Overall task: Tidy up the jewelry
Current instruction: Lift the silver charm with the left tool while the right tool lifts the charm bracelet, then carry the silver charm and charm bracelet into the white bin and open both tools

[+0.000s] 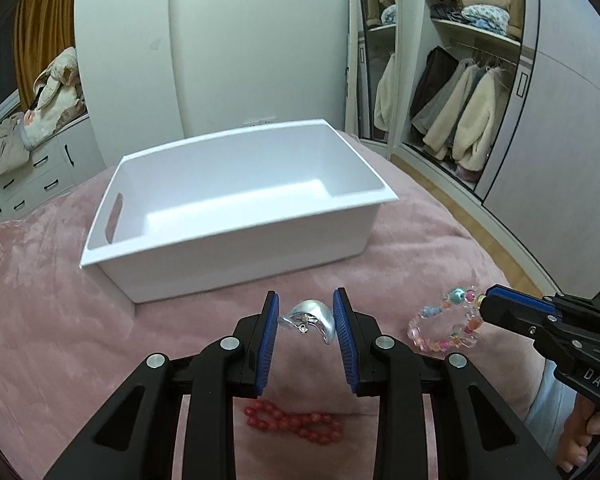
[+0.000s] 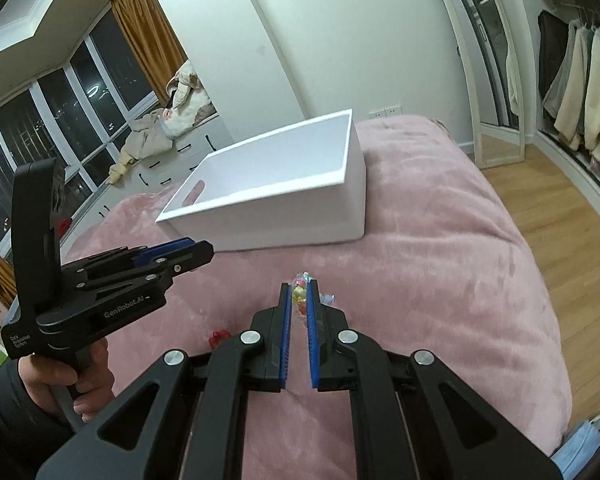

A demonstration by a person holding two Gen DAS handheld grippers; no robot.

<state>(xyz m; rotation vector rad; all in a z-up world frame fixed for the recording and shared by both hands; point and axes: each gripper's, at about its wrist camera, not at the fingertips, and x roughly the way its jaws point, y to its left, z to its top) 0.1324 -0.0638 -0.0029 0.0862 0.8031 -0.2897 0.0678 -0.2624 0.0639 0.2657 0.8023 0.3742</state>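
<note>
My left gripper (image 1: 306,314) is shut on a chunky silver bangle (image 1: 310,319) and holds it above the pink blanket, just in front of the empty white bin (image 1: 236,208). My right gripper (image 2: 298,290) is shut on a colourful beaded bracelet (image 2: 299,292); in the left wrist view the bracelet (image 1: 444,326) hangs from its tips (image 1: 485,303). A red bead bracelet (image 1: 296,426) lies on the blanket below my left gripper; a bit of it shows in the right wrist view (image 2: 219,337). The bin also shows there (image 2: 276,184), and the left gripper (image 2: 180,254) too.
The pink blanket (image 1: 60,300) covers a bed. A white dresser (image 1: 32,176) with piled clothes stands at the left. An open wardrobe (image 1: 468,112) with hanging coats and a wood floor (image 2: 560,216) lie to the right.
</note>
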